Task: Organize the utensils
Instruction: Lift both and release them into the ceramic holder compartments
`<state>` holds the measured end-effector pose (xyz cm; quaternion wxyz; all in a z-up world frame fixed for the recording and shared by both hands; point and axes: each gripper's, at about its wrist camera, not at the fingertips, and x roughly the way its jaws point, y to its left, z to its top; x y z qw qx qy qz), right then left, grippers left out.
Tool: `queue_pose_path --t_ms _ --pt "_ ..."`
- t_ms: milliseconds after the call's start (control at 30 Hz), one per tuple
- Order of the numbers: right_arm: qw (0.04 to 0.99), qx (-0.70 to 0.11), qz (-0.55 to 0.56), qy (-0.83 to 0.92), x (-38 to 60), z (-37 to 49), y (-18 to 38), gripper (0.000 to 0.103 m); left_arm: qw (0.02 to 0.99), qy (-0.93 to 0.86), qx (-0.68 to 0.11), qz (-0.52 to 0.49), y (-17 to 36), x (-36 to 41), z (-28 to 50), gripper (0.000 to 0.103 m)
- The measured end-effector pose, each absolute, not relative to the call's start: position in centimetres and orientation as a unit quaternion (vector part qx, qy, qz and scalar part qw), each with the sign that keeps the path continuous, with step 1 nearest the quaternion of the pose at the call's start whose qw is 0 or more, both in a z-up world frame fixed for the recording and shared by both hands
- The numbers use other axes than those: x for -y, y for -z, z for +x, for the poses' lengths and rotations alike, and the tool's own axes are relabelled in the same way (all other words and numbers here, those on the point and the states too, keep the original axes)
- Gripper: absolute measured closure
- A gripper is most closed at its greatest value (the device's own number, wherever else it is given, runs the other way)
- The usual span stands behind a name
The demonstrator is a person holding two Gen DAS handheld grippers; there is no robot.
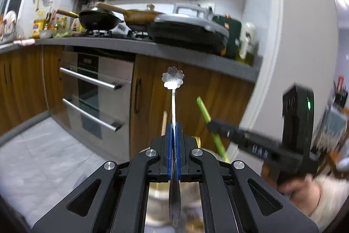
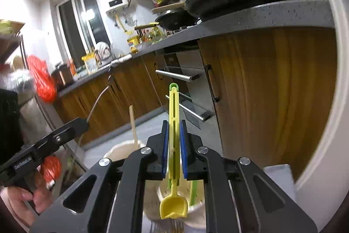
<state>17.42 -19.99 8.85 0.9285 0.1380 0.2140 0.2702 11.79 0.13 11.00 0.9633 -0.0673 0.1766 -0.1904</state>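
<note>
— Two grippers, each with something pinched: what has the left gripper (image 1: 174, 130) got?

— Its jaws are clamped on a metal spoon (image 1: 173, 88). The handle with its flower-shaped end sticks up past the blue pads (image 1: 170, 145), and the bowl end hangs down behind them, toward the camera.

— And the right gripper (image 2: 174, 134)?

— Jaws pressed together on a yellow plastic scoop (image 2: 174, 169). Its slotted handle, green at the tip, points up and away; the scoop end dangles below, over a pale tub (image 2: 197, 220) with a green stick (image 2: 193, 191) standing in it.

— Anything else nearby?

— A second pale tub (image 2: 122, 149) sits farther off, left of the right gripper, with a wooden stick (image 2: 133, 126) standing in it. In the left wrist view the right gripper shows at the right, blurred, the scoop's green handle crossing its jaws, a hand (image 1: 305, 191) on its grip.

— Is either utensil on the bench (image 1: 152, 48)?

— No. Both are held up in front of the wooden cabinets (image 2: 268, 88), below the bench's front edge. Up on it are pans and a grey lidded cooker (image 1: 189, 27), near its right-hand end.

— What the tubs stand on?

— Cannot tell; hidden by the grippers.
</note>
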Motion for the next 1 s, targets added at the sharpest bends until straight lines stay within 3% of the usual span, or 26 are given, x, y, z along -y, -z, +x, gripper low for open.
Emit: queue_pose_path --t_ms 200,433,1000 --pt "0.947 -0.171 0.14 -0.233 19.7 18.2 -7.5 0.093 0.974 0.142 -0.139 -0.109 -9.5 -0.1 15.4 0.099" --pt "0.966 -0.143 0.085 -0.199 18.5 17.9 -5.6 0.093 0.986 0.111 -0.084 -0.092 -7.3 0.1 14.5 0.099" --pt "0.952 -0.171 0.093 -0.235 20.1 14.3 -4.5 0.093 0.98 0.136 -0.137 -0.036 -5.3 -1.1 9.7 0.101"
